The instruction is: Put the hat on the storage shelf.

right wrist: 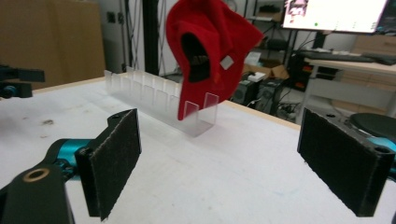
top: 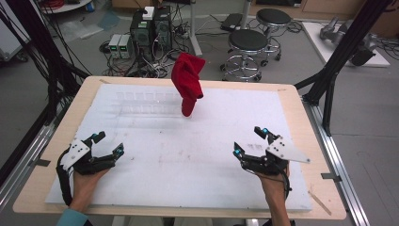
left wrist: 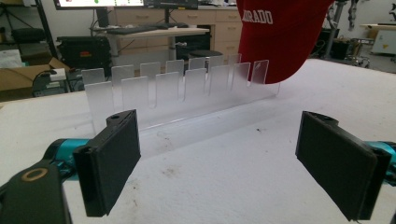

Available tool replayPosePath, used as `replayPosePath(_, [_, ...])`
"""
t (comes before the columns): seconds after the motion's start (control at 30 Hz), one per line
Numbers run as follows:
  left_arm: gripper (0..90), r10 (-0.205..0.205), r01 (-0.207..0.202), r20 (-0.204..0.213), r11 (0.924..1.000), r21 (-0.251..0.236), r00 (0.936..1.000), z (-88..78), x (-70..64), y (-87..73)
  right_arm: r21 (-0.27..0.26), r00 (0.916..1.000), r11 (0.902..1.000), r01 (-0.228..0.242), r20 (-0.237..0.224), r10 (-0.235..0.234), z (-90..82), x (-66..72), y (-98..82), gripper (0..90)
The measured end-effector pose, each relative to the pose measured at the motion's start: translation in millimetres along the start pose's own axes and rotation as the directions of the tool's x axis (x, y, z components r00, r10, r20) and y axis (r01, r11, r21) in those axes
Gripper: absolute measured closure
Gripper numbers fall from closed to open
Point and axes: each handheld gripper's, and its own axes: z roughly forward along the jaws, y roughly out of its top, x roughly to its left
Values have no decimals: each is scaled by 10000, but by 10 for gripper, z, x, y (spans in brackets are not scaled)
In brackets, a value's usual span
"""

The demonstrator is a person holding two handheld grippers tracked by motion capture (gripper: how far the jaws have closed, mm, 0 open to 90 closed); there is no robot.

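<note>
White board [top: 141,188] on a wooden table, office clutter and two stools [top: 249,44] behind. One red cap [top: 187,80] sits perched on the right end of one clear slotted rack [top: 141,104], toward the far edge. Two grippers: left gripper [top: 107,144] spread wide, nothing in it; right gripper [top: 251,140] also released, holding nothing, near the front edge. Lots of bare board between them and the rack.

On table [top: 301,122]: board [top: 188,160] covering most of top. Slotted rack [top: 141,103] toward far edge of board, left of centre. Cap [top: 187,80] perched on rack's right end. Left gripper [top: 107,145] near front left, right gripper [top: 249,140] near front right, well apart. Stools [top: 248,44] behind table.
</note>
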Motion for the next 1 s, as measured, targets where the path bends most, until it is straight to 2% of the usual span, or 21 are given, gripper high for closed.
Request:
replayPosePath(0.07, [142, 65, -65, 11, 10000, -58, 10000, -4, -10, -2, -166, 9999, 9999, -38, 154, 40, -48, -8, -113, 124])
replayPosePath(0.27, [142, 349, -349, -26, 9990, -282, 9994, -27, -37, -10, -31, 9990, 9999, 104, 441, -103, -100, -14, -363, 121])
replayPosePath(0.33, [142, 387, -389, -58, 9985, -386, 9992, -38, -39, -14, -72, 9988, 10000, -5, 495, 9, -107, -24, -437, 119])
replayPosePath(0.4, [142, 327, -331, -106, 9986, -403, 9994, -37, -36, -15, 342, 9979, 9992, -184, 623, 162, -84, -42, -491, 113])
replayPosePath(0.57, [142, 320, -323, -93, 9986, -409, 9994, -38, -35, -15, 335, 9950, 9972, -667, 766, 640, -66, -57, -670, 112])
replayPosePath(0.6, [143, 319, -323, -89, 9987, -405, 9995, -38, -35, -15, 381, 9948, 9972, -637, 820, 604, -58, -63, -702, 113])
replayPosePath(1.0, [142, 333, -340, -147, 9982, -489, 9993, -47, -39, -19, 40, 9940, 9984, -559, 943, 553, -87, -45, -721, 112])
